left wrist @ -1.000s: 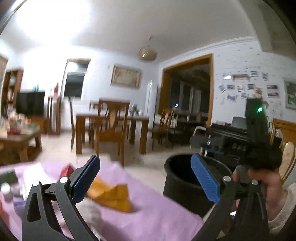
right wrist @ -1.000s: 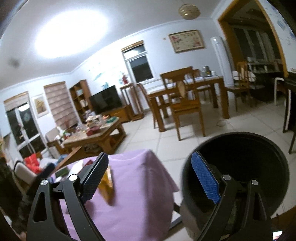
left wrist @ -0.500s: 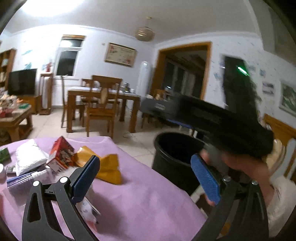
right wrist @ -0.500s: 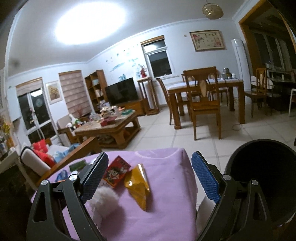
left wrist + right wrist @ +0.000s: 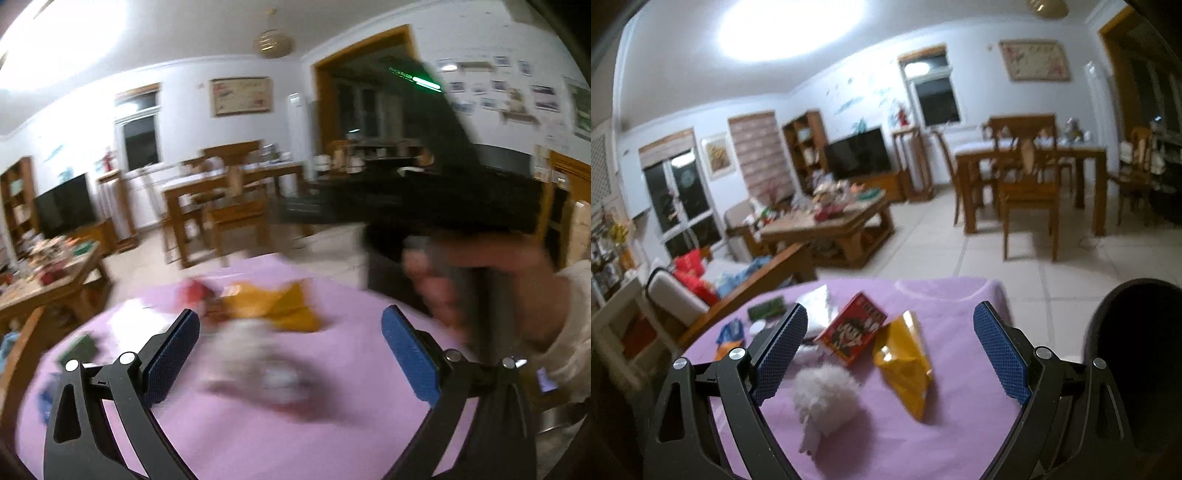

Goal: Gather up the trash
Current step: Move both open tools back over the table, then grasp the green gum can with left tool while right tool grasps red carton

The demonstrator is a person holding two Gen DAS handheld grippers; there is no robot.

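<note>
Both grippers, left [image 5: 290, 354] and right [image 5: 890, 352], wide, empty; yellow wrapper [image 5: 903, 363], red box [image 5: 855, 334] frame centre; bin [image 5: 1137, 354] right edge.

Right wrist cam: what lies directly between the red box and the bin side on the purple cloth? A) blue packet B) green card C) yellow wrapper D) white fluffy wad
C: in the right wrist view the yellow wrapper lies just right of the red box, toward the black bin; the white fluffy wad sits nearer the camera, below the box.
</note>
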